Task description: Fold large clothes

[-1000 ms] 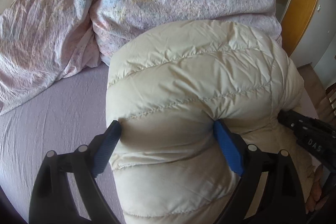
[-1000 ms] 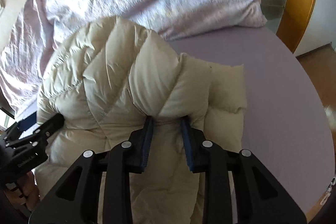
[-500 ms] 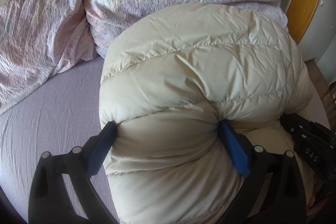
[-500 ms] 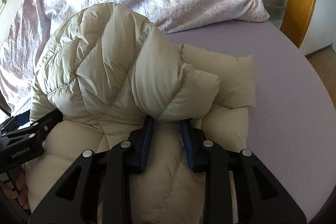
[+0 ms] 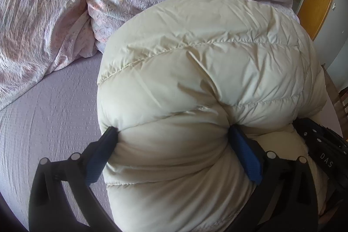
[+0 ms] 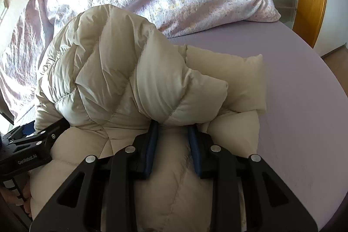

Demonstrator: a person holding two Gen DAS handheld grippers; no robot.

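Left wrist view shows the left tool (image 5: pixel 173 142) clamped wide around a thick roll of the cream puffer jacket (image 5: pixel 206 71), its blue pads (image 5: pixel 246 158) pressed into the padding on either side, so it is grasping the jacket across a bulky fold. The jacket lies on the bed (image 5: pixel 50 105), on the lilac sheet, with its far side bulging up toward the crumpled floral duvet (image 5: pixel 43 14). In the right wrist view the right tool (image 6: pixel 173 134) is pinched close on a narrower ridge of the same jacket (image 6: pixel 104 71), and the lifted padding curls over the pads while a flat panel of the garment rests on the sheet beside it. The left tool's black frame shows at the left edge of that view, so the two tools hold the jacket side by side, both pointing forward toward the pillows (image 6: pixel 195 3) at a low angle over the mattress. The step in hand looks like carrying one half of the jacket over the other to make a fold. The next move probably calls for both tools to travel together, lay the raised layer down evenly, and only then let go, since the springy filling may push the fold back open.
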